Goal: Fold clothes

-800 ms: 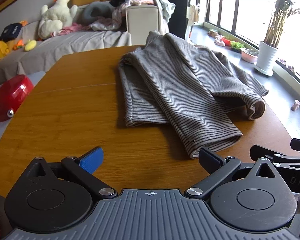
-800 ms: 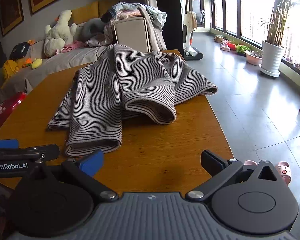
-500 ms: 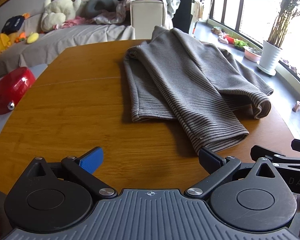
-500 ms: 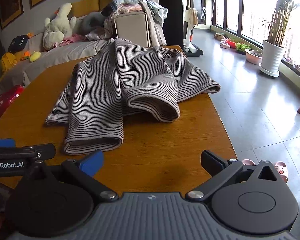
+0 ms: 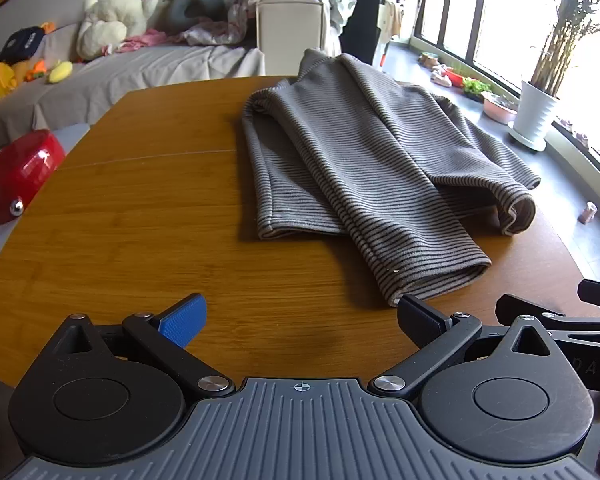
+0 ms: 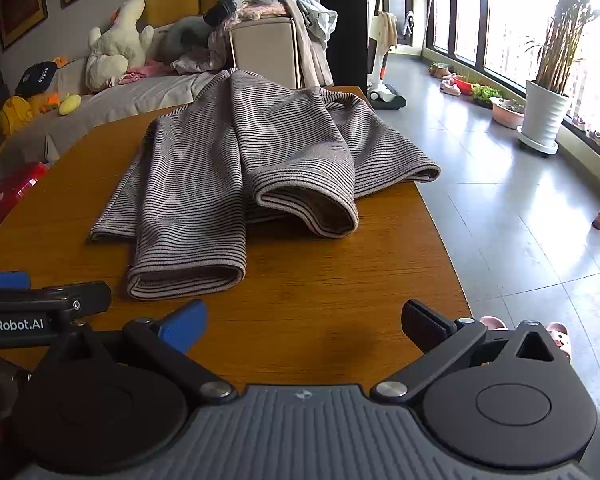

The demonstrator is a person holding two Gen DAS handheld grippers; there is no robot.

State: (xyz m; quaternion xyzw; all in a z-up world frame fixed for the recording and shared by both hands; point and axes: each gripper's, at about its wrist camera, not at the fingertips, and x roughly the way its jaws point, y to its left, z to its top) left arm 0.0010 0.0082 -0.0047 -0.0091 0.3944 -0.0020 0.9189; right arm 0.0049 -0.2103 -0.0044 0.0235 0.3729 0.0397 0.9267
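Lying on table [image 5: 140, 208]: striped sweater [image 5: 364, 168]

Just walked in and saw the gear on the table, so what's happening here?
A person is folding clothes with a hand-held gripper in each hand. A gray striped garment lies partly folded on the wooden table, its sleeves laid toward the near edge. Both tools are open and hold nothing: the left hand-held gripper hovers just short of the nearest sleeve end, and the right hand-held gripper sits beside it over bare wood. No grasp has been made yet.
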